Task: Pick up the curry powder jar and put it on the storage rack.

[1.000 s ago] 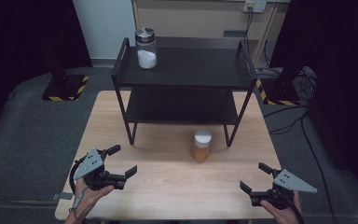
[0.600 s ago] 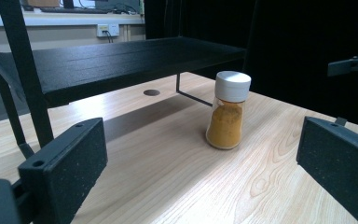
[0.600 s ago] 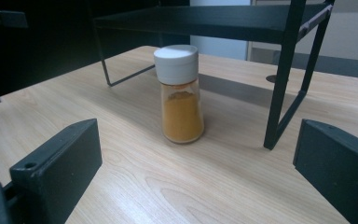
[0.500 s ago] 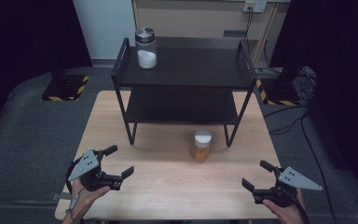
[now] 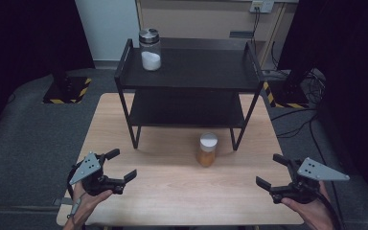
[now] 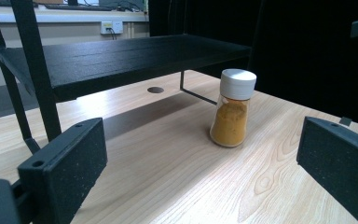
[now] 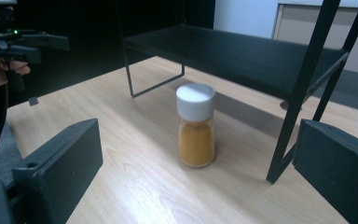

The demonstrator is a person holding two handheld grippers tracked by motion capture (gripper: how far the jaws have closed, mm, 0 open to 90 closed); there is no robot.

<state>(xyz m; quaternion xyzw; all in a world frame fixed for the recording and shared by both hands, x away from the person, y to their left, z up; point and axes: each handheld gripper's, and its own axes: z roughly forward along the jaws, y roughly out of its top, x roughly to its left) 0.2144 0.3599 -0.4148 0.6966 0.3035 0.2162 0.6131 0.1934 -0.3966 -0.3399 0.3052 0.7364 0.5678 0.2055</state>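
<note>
At about seven o'clock on the table (image 5: 172, 201), pale wood with a fine straight grain, the left gripper (image 5: 120, 166) is held over the near left corner, its two black jaws spread wide with nothing between them. In the left gripper view the jaw pads are blocky, matt and slightly grainy, and both are cut off by the bottom edge.

Toward twelve o'clock stands the rack (image 5: 188, 76), a two-shelf frame of thin black metal legs carrying dark, rough-textured boards. At its eleven o'clock corner on the top shelf sits a glass jar (image 5: 150, 50) with a metal lid and white contents (too small to tell what they are). The lower shelf lies in shadow and its surface is hard to make out.

Near the table's centre, just in front of the rack's right front leg, the spice jar (image 5: 207, 150) stands upright: a clear tapered bottle, roughly two-thirds full of orange-yellow powder, under a round white cap. It is well apart from both tools.

At five o'clock the right gripper (image 5: 270, 170) is held by a hand (image 5: 311, 211) partly cut off by the frame edge; its jaws also gape wide and hold nothing.
</note>
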